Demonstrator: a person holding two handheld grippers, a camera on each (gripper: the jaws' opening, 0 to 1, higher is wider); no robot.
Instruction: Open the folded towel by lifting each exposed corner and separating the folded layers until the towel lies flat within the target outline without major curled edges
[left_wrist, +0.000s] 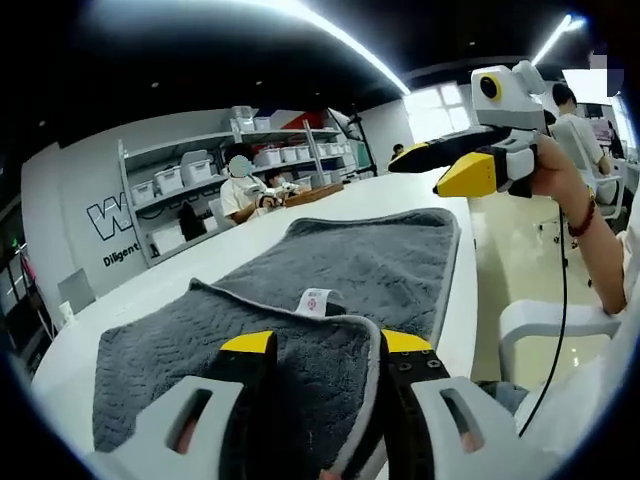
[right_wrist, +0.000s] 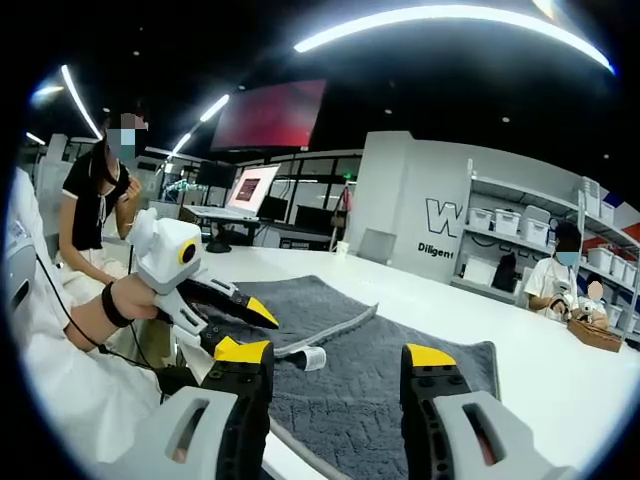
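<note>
Towel, a grey plush terry cloth (left_wrist: 330, 300) on the long white table (left_wrist: 150, 290), is partly opened: its near-left flap beside the white label (left_wrist: 316, 300) is folded over. Left gripper (left_wrist: 325, 345) straddles that flap's edge, jaws apart; right gripper (right_wrist: 338, 352) hovers open above (outline unseen).

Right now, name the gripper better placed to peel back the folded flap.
Left. The left gripper straddles the folded flap's pale edge, by the white label. The right gripper hovers above the towel's far end, jaws open, holding nothing.
</note>
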